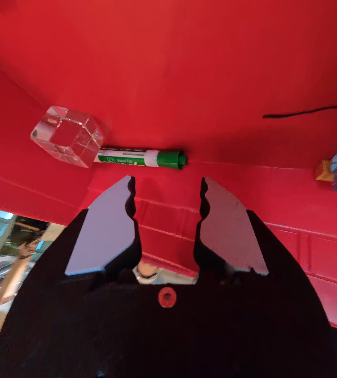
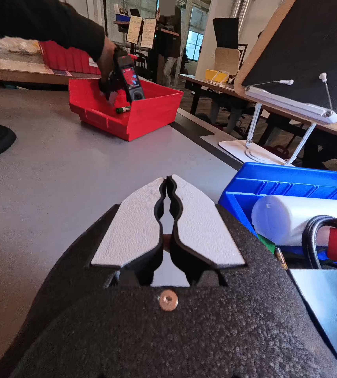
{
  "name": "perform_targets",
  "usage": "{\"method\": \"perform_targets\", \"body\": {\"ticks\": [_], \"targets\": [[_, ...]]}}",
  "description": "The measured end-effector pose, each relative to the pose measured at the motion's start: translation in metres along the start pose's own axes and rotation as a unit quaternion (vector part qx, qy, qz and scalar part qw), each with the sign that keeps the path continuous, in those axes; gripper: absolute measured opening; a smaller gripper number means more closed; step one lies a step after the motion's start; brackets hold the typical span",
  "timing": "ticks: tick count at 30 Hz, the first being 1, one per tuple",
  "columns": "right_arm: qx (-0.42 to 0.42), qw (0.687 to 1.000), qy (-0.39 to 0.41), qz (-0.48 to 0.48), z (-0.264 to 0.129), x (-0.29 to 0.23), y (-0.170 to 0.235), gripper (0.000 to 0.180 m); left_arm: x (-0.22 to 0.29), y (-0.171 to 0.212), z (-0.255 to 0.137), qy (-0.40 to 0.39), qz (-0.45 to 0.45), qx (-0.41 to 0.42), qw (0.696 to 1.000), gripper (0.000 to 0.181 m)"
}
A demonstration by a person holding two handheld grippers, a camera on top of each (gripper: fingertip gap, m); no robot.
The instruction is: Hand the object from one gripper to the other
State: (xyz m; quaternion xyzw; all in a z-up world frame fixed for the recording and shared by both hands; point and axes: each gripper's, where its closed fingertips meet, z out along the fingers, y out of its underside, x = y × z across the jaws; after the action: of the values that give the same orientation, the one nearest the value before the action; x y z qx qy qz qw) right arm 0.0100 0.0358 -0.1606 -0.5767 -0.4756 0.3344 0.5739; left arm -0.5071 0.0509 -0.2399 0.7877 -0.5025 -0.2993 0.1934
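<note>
My left gripper (image 1: 168,180) gapes wide and empty inside the red bin (image 1: 163,71); the marker (image 1: 141,158) lies just beyond its fingertips, one end behind a clear block (image 1: 66,135). My right gripper (image 2: 169,177) sits pinched closed, empty, over the table (image 2: 71,173)

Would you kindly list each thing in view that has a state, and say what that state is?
left tongs: open, empty, hanging inside the red bin, just short of the marker.
right tongs: shut, empty, over the grey table.
green marker: capped, lying flat, one end behind the clear block.
clear block: resting in the bin.
red bin: open-topped, on the table.
blue bin: holds a white roll.
</note>
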Motion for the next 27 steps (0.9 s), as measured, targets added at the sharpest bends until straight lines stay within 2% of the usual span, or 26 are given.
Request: {"method": "perform_targets", "body": {"ticks": [8, 11, 12, 15, 18, 22, 27], "targets": [[-0.008, 1.0, 0.003, 0.007, 0.002, 0.015, 0.006, 0.0, -0.006, -0.014, 0.017, -0.045, 0.21, -0.04, 0.976, 0.051], [-0.01, 1.0, 0.004, 0.007, 0.0, 0.019, 0.008, 0.0, 0.0, -0.016, 0.026, -0.035, 0.241, -0.031, 0.969, 0.034], [-0.009, 1.0, 0.004, 0.007, 0.0, 0.021, 0.008, 0.0, 0.0, -0.015, 0.026, -0.031, 0.243, -0.024, 0.969, 0.033], [-0.007, 1.0, 0.002, 0.008, 0.0, 0.022, 0.006, 0.0, 0.001, -0.019, 0.02, -0.039, 0.231, 0.031, 0.972, 0.023], [-0.005, 1.0, 0.003, 0.003, 0.0, 0.022, 0.005, 0.0, -0.001, -0.027, -0.002, -0.049, 0.182, 0.098, 0.977, 0.022], [-0.001, 1.0, 0.001, 0.0, 0.002, 0.021, 0.002, 0.0, -0.008, -0.029, -0.052, -0.056, 0.097, 0.199, 0.974, 0.019], [0.005, 1.0, -0.001, -0.008, 0.003, 0.018, -0.003, 0.0, -0.014, -0.015, -0.117, -0.073, 0.016, 0.311, 0.948, 0.017]]}}
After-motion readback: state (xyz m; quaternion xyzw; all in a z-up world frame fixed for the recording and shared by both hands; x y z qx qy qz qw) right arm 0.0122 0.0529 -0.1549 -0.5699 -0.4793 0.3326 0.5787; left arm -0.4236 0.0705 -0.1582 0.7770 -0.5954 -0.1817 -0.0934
